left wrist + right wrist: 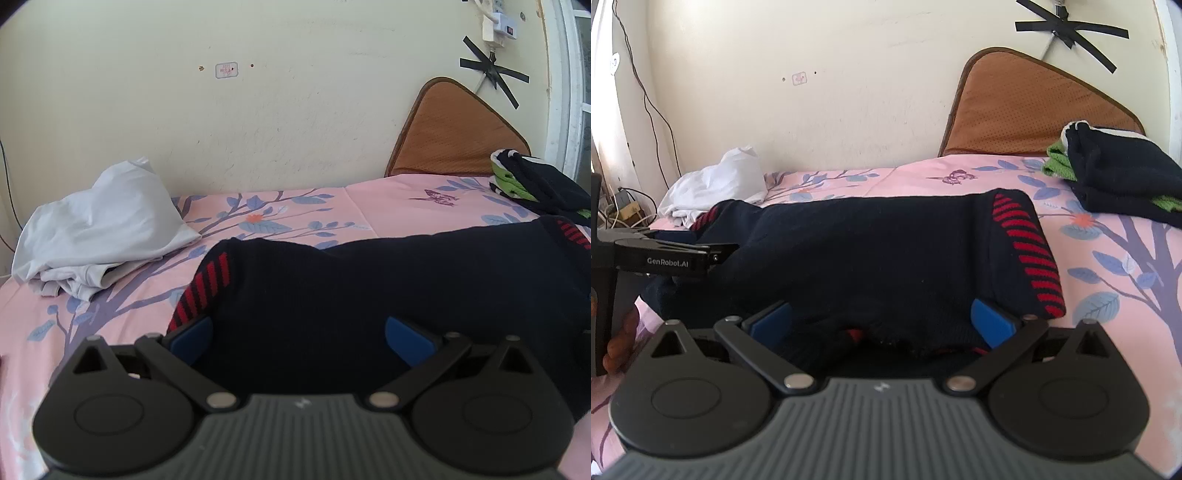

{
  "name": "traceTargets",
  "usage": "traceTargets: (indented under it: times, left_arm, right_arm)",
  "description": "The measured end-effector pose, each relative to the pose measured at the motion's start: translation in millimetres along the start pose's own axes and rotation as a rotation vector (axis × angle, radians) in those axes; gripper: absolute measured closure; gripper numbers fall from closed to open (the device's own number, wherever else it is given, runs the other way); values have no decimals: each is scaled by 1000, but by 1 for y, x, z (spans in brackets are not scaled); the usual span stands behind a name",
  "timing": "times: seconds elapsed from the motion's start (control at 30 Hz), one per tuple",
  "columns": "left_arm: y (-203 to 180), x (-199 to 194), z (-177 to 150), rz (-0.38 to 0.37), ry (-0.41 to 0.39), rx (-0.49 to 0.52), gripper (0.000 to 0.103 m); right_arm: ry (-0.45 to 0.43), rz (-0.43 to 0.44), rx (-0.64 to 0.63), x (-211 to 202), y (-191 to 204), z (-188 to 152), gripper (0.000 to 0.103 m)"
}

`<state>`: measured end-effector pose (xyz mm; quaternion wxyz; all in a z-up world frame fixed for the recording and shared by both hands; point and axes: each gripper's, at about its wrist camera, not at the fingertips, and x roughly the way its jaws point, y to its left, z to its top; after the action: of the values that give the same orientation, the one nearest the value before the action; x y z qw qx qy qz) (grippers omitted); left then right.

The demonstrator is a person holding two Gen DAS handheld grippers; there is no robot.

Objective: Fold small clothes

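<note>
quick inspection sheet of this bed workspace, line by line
surface: pink floral bedsheet, smooth around the work.
job's things: navy garment with red-striped cuffs spread flat; folded dark and green clothes pile far right; crumpled white garment far left.
clutter: brown mat leaning on the wall.
grippers: left gripper and right gripper both open, fingers straddling the navy garment's near edge.
cables: black wire down the wall; taped cord.
surroundings: cream wall, scuffed.

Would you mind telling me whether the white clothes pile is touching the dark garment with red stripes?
Apart. In the left wrist view, pink sheet shows plainly between the white pile and the dark garment's striped edge.
</note>
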<state>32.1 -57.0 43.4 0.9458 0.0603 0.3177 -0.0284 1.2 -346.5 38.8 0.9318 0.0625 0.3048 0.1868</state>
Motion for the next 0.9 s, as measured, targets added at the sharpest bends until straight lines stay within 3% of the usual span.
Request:
traceTargets:
  times: [0.3,0.47,0.57,0.73,0.9]
  left_arm:
    - [9,-7,-2,-44,-31,-60,0]
    - [3,-7,-2,-17,-28,-44,0]
    - [3,-10,-3,-11,-38,-40,0]
    - [3,-10,-3,-11,-33,-48,0]
    - [2,-9,-3,-3,-26,-40,0]
  right_arm:
    - [-13,14,13,-2,-3,0,0]
    - [-34,-7,6,-7,0,-2,3]
    - [-66,-8,14,-16,4,-7,11]
    - [-101,-40,44,-26,4,-12,33]
    - [-108,-53,82,-25,0,-12,43]
